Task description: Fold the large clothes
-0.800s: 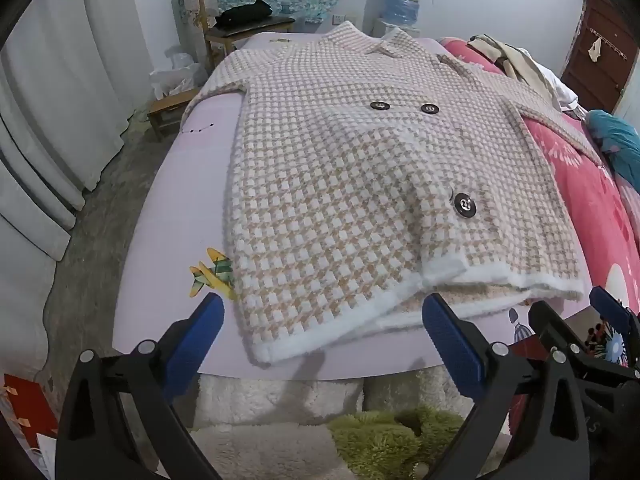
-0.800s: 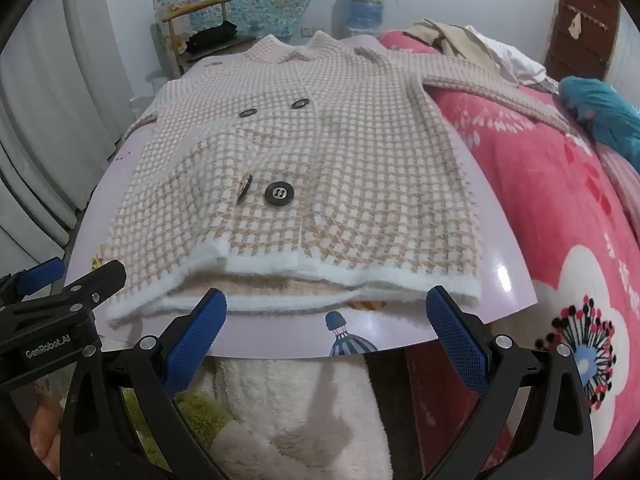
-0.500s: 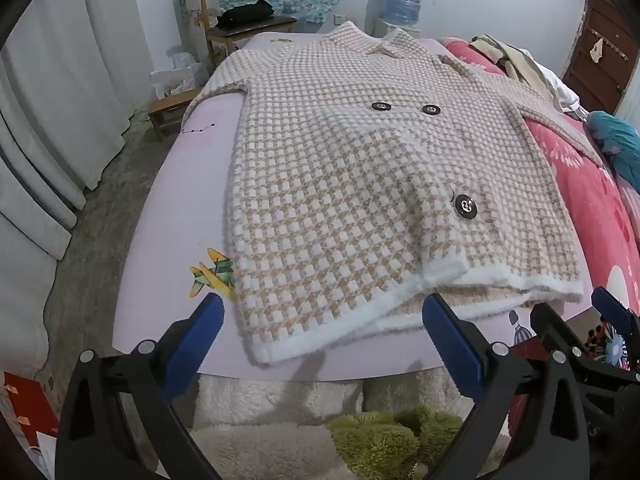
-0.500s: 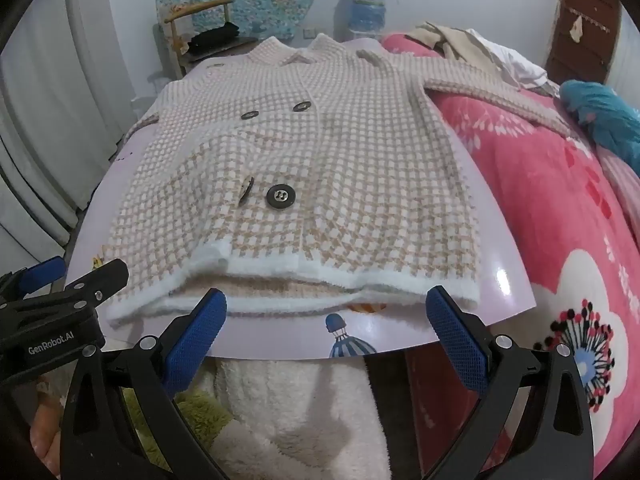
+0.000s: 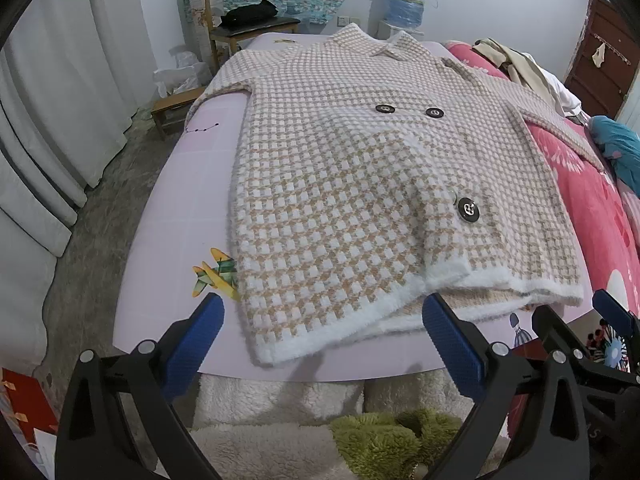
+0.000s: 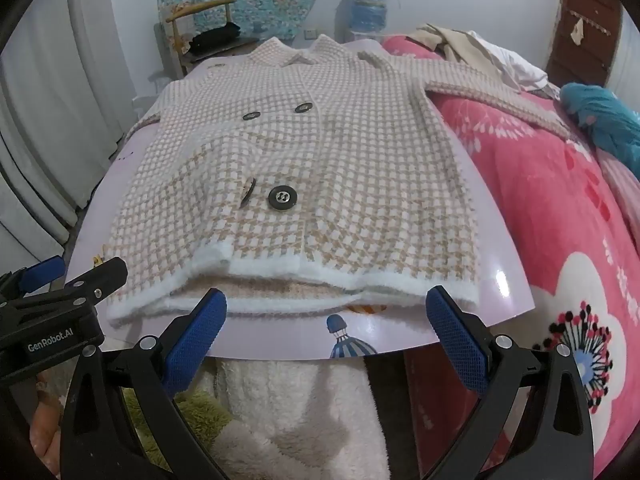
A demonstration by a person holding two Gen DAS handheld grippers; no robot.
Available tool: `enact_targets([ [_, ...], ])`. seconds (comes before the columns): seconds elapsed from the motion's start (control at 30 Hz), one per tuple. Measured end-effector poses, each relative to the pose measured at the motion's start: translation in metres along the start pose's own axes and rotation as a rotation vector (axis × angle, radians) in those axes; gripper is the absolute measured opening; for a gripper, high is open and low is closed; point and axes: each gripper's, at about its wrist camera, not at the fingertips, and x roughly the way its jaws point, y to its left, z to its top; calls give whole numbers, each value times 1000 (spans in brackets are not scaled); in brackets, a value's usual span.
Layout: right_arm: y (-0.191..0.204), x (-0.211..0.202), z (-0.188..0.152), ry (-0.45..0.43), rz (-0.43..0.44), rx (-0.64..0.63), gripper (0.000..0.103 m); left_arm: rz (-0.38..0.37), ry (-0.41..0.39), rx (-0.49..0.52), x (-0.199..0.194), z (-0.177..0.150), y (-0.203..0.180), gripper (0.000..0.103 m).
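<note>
We had the checked coat (image 5: 372, 184) spread flat on the lilac worktop (image 5: 172, 240), straight ahead of both tongs and a little below them. Its long axis ran directly away from us: the white fluffy hem (image 6: 288, 276) lay nearest, just beyond the blue pads, and the collar (image 6: 296, 54) sat farthest off. One sleeve (image 6: 492, 98) reached out to the right onto the pink bedspread (image 6: 560, 216); the other draped off the worktop's far left edge.

The left tongs (image 5: 320, 336) stood before the hem's left corner, and the right tongs (image 6: 326, 324) before its right half, so each hand was about equally near its own end of the hem. We judged that the coming move turned on this: the hem lay crosswise to the tongs, within a short forward reach.

Both tongs were released, spread as wide as they go, with nothing between the pads and nothing touched. The front panel near the big black button (image 6: 283, 199) was rumpled and lifted slightly, which we judged might call for smoothing before a clean fold.
</note>
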Motion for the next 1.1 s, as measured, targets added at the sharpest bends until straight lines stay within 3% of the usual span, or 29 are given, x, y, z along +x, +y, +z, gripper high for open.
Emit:
enact_targets([
  [1.1,1,-2,-1,1,-27,-4,96,-14,1,-10,-1,-2,7,98],
])
